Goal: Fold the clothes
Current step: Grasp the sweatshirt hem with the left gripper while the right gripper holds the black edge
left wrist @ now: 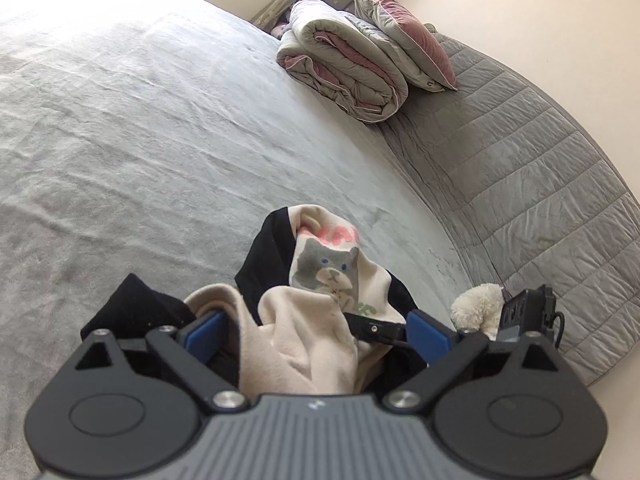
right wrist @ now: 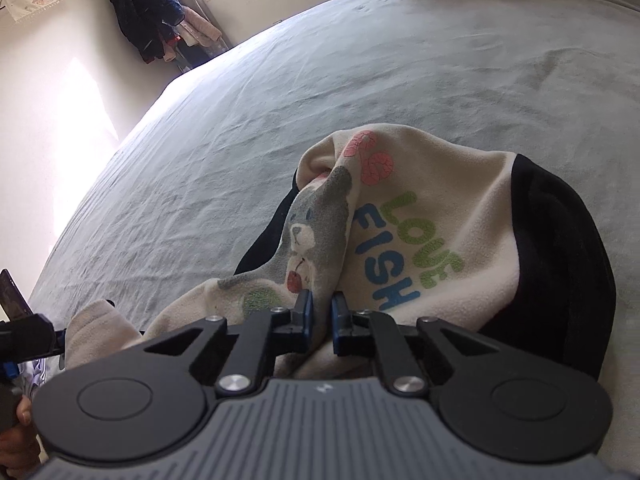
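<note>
**Grey plush bed, one crumpled sweatshirt, a pinch on its printed front**

Grey plush covers the bed (left wrist: 160, 128), which fills both views and serves as the folding surface. Far beyond the sweatshirt, toward the quilted headboard (left wrist: 540, 208), a rolled duvet (left wrist: 344, 68) and a pillow (left wrist: 404, 36) are stacked, probably to leave the middle free.

The sweatshirt (right wrist: 440, 220), cream fleece with black sleeves and a cat print, sits bunched near the bed's near edge, not flat and not folded; the heap suits a garment being shaken out for spreading or one gathered up mid-fold, and the views do not settle which.

The right gripper (right wrist: 321, 312) has its fingers drawn nearly together with a ridge of the cream front between them, lifting the print into a peak. The left gripper (left wrist: 320, 332) has its fingers spread wide on either side of the cream fabric; I cannot tell whether either pad touches it, since the cloth hides them. It seems placed to take a second hold beside the sweatshirt's right-hand pinch.
</note>
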